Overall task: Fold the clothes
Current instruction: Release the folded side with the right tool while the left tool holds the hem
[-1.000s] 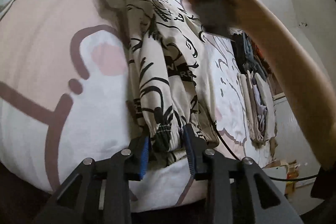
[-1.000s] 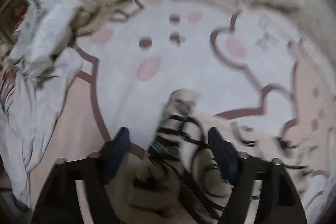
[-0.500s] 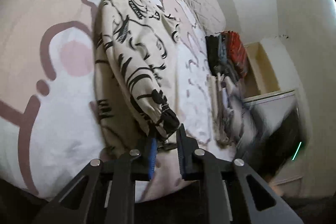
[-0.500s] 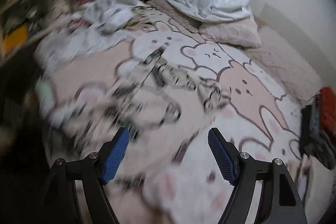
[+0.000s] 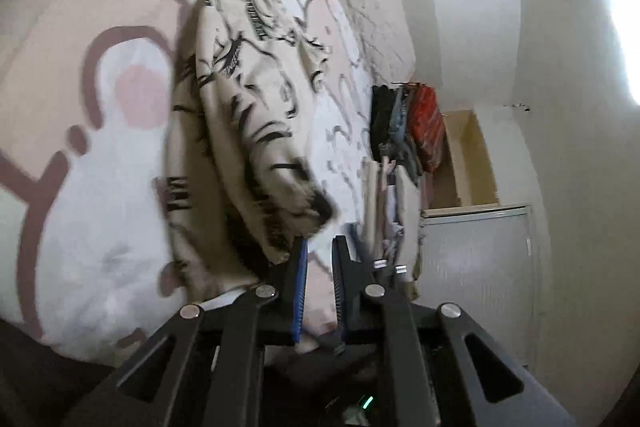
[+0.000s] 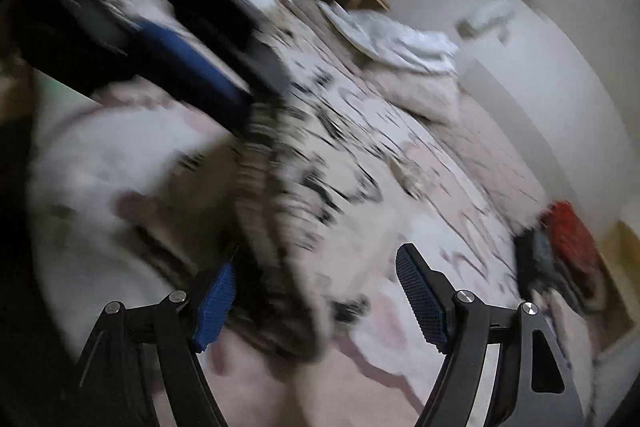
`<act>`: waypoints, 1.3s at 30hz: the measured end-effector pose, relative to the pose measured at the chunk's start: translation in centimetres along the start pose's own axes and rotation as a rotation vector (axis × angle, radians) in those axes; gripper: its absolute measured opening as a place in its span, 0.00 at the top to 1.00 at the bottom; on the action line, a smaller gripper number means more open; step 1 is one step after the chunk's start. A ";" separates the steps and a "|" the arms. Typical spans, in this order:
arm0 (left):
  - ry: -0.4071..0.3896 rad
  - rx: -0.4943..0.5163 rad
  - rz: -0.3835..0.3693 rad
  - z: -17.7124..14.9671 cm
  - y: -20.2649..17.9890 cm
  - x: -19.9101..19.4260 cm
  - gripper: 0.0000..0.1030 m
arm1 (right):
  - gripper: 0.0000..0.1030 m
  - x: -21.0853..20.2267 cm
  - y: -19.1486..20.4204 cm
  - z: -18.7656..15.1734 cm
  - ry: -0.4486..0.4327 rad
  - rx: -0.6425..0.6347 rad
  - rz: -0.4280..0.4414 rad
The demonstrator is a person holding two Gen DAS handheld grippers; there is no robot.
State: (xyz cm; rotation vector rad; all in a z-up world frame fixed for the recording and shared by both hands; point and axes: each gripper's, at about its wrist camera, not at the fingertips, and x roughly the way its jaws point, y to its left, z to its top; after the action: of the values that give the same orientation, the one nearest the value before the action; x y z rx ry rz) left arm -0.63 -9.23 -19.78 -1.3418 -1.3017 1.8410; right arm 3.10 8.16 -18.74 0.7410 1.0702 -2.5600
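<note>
A cream sweatshirt with black brush-stroke print (image 5: 248,99) lies lengthwise on the pink and white bear-print bedspread (image 5: 100,131). Its dark cuff (image 5: 316,211) lies just past the tips of my left gripper (image 5: 320,247), whose jaws stand narrowly apart with nothing between them. In the blurred right wrist view the same sweatshirt (image 6: 296,187) lies under my right gripper (image 6: 316,291), which is wide open and empty. The left gripper (image 6: 192,75) shows at the upper left of that view, over the sweatshirt.
A stack of folded clothes (image 5: 404,131), dark, grey and red, sits at the bed's right edge, also in the right wrist view (image 6: 564,247). Pillows and a white blanket (image 6: 400,39) lie at the head. A white cabinet (image 5: 476,251) stands beside the bed.
My left gripper has let go of the sleeve cuff, which now lies free beyond its tips. My right gripper has swung away from the far end of the sweatshirt to its near end, staying open.
</note>
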 end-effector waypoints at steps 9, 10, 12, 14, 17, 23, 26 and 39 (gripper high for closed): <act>0.102 -0.037 0.210 -2.2 4.7 1.4 0.96 | 0.24 0.8 -2.7 -4.3 0.073 -0.063 -0.134; 0.097 0.004 0.236 -2.2 3.9 1.1 0.96 | 0.24 0.5 -2.5 -4.3 0.057 -0.072 -0.132; 0.072 0.130 0.275 -2.0 1.3 0.5 0.96 | 0.24 0.3 -2.3 -4.2 0.041 -0.087 -0.121; 0.060 0.218 0.273 -1.3 -1.1 0.6 0.90 | 0.24 0.0 -1.8 -4.3 0.039 -0.095 -0.112; 0.046 0.286 0.301 -0.4 -3.0 1.9 0.49 | 0.24 -0.5 -1.1 -4.8 0.040 -0.095 -0.114; 0.093 0.301 0.394 1.1 -2.9 5.8 0.58 | 0.24 -0.7 -0.6 -5.2 0.042 -0.093 -0.122; 0.132 0.281 0.438 1.1 -2.0 6.7 0.62 | 0.24 -0.7 -0.6 -5.4 0.041 -0.094 -0.124; 0.094 0.332 0.471 0.1 -3.6 5.3 0.84 | 0.24 -0.6 -0.5 -5.7 0.035 -0.081 -0.114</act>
State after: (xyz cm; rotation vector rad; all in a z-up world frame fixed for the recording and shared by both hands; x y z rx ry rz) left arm -3.18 -3.45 -18.78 -1.6135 -0.6230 2.1481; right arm 5.42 12.64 -21.49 0.7265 1.2526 -2.5883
